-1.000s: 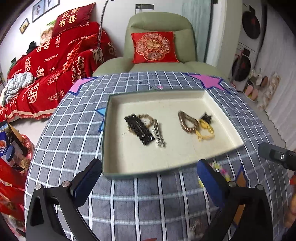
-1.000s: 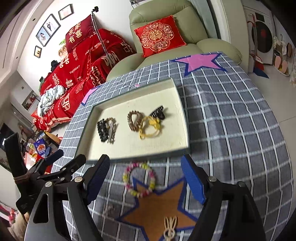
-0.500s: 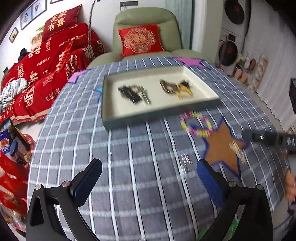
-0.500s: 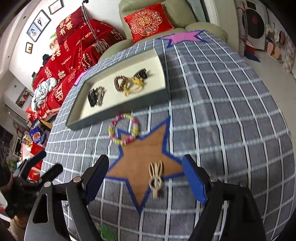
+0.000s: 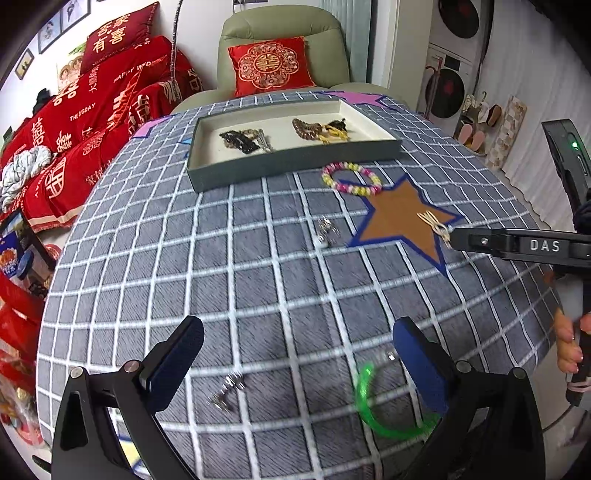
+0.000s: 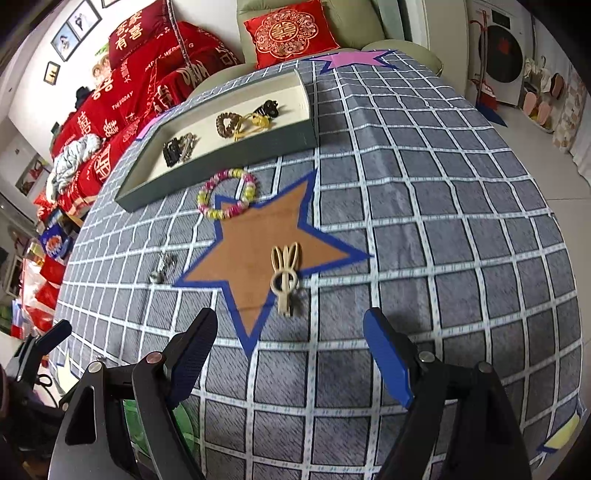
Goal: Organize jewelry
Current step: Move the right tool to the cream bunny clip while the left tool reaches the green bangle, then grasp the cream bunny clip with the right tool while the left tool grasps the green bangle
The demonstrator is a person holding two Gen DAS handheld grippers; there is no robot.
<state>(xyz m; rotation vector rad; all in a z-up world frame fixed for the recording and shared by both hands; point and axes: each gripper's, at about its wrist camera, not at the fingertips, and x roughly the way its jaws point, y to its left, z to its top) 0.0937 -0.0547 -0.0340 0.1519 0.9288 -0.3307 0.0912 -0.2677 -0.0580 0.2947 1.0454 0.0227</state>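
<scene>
Both grippers, left [image 5: 297, 360] and right [image 6: 290, 352], are held wide apart and empty. The cream clip [image 6: 284, 275] lies flat beyond the right gripper; the tray [image 6: 258, 147] stands farther off. A slipped pinch is risked. The blurred green ring [image 5: 384, 406] may be snagged.

A grey checked cloth [image 6: 424, 206] covers the counter. Beyond its far edge stands a green armchair [image 5: 280, 33] with a red embroidered cushion [image 5: 271, 64]; red bedding [image 5: 92, 122] lies far left, washing machines [image 5: 452, 79] far right.
</scene>
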